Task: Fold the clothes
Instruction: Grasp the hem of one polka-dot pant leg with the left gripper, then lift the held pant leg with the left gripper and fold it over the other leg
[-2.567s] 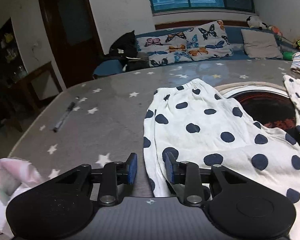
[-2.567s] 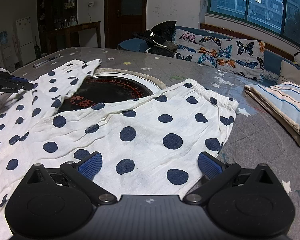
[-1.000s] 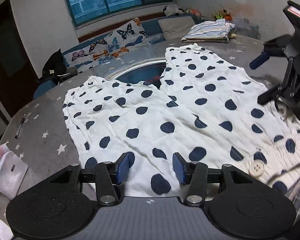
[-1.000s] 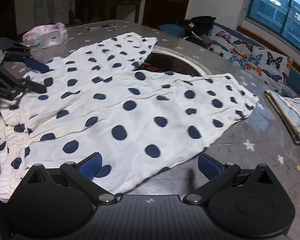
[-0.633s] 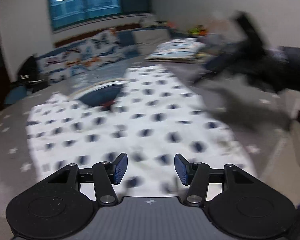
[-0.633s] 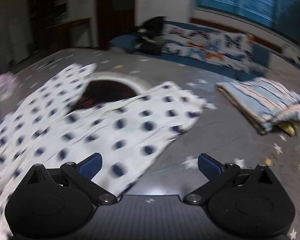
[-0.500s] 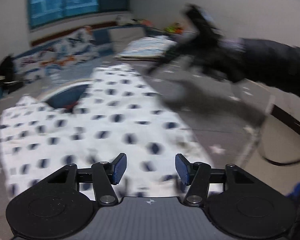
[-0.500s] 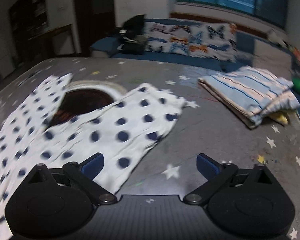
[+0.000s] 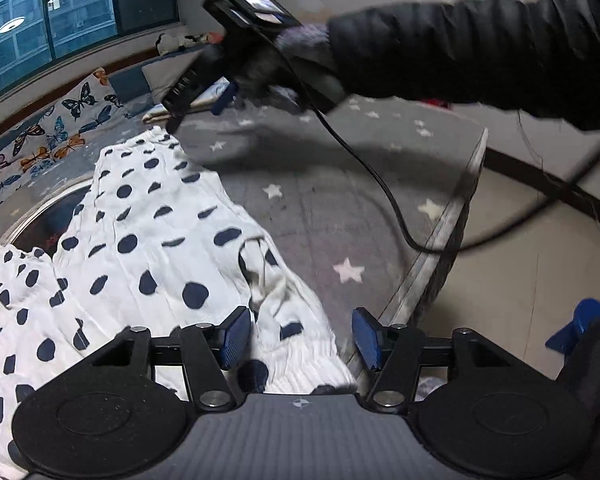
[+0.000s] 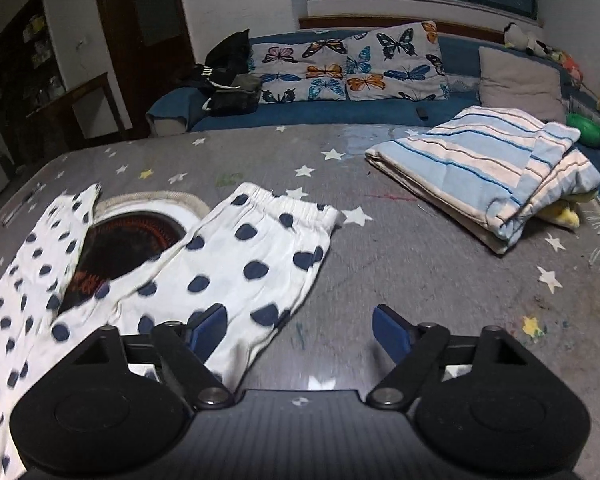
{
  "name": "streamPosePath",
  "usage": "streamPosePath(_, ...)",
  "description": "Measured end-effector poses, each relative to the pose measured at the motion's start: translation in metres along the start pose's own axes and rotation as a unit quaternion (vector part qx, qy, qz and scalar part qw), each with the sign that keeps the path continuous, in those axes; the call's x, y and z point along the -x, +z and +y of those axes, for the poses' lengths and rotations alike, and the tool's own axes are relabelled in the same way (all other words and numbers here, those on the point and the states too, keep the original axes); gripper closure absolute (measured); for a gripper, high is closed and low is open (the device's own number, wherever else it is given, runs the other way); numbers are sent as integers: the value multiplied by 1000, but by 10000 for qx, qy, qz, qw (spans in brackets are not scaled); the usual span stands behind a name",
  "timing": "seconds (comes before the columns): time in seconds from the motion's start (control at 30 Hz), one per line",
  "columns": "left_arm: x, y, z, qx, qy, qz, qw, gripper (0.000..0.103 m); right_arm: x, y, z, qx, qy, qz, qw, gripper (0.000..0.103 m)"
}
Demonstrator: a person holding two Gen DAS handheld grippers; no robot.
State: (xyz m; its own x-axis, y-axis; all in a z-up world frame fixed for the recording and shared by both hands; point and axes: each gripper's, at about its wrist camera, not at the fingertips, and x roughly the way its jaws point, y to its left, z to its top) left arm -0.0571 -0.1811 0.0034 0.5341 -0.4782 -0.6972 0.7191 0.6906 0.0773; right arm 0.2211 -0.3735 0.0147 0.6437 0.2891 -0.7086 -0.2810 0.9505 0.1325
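Observation:
White trousers with dark blue dots [image 9: 140,236] lie spread flat on the grey star-patterned table [image 9: 320,200]. My left gripper [image 9: 298,338] is open, just above the trousers' waistband end near the table's front edge, with bunched cloth between its fingers. My right gripper [image 10: 300,330] is open and empty, over the right edge of one trouser leg [image 10: 252,264], short of its elastic cuff. In the left wrist view the right gripper [image 9: 200,92] hangs above that leg's far end, held by a black-sleeved arm [image 9: 480,44].
A round dark inset [image 10: 128,248] in the table shows between the two legs. A folded striped blue cloth [image 10: 488,168] lies at the table's far right. A sofa with butterfly cushions [image 10: 348,64] stands behind. The table's edge [image 9: 440,240] drops to the floor on the left gripper's right.
Both grippers swung to the right along the trousers. My left gripper opened wider and now sits at the waistband end. My right gripper moved toward the far cuff of one leg.

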Motion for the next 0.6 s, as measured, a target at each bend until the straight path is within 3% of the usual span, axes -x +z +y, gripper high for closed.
streamPosePath(0.07, -3, -2, 3, 34, 16, 49, 10000, 54, -9, 6, -2, -94, -3, 24, 10000, 34)
streamPosePath(0.3, -2, -1, 19, 412, -186, 12, 9990, 79, -45, 27, -9, -392, 4, 88, 9992, 47)
streamPosePath(0.6, 1, -1, 26, 612, -354, -39, 9975, 85, -81, 46, -12, -506, -246, 97, 9984, 60)
